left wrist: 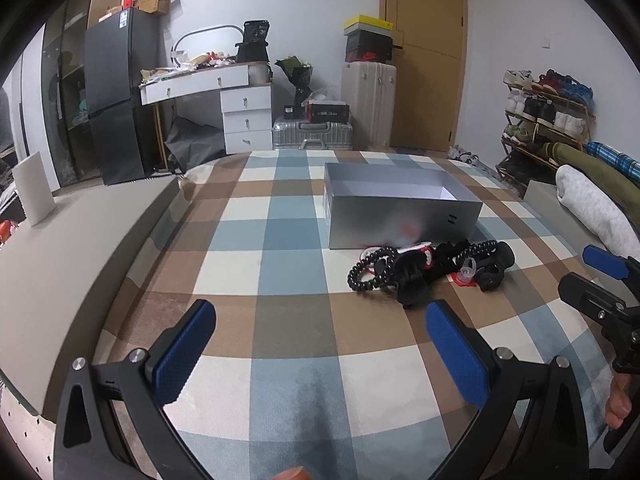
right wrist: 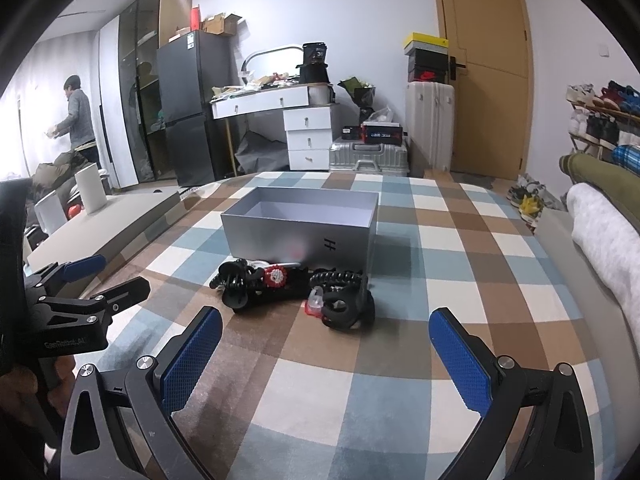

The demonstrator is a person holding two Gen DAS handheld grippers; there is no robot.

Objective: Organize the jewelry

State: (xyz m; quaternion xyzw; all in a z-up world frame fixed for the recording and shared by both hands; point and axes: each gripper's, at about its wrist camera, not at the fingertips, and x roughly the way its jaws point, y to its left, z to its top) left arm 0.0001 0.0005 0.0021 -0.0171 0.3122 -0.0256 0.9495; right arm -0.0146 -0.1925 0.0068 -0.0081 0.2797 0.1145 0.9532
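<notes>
On the checked bedspread (right wrist: 320,380) an empty grey box (right wrist: 304,228) stands just behind a tangled heap of jewelry (right wrist: 292,288), untouched, so sorting seems unstarted: the left gripper (left wrist: 320,354) and right gripper (right wrist: 326,356), fingers apart, must next reach forward.

Showing white walls, a tan door (right wrist: 484,68), a dark fridge (left wrist: 114,96) standing beside a white desk (left wrist: 216,88), suitcases (left wrist: 368,104) stacking near it, shoe rack (left wrist: 548,116) lining the right

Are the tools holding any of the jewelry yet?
No, nothing is held. The left tool and right tool are both open above the checked blanket; the jewelry pile lies untouched.
</notes>
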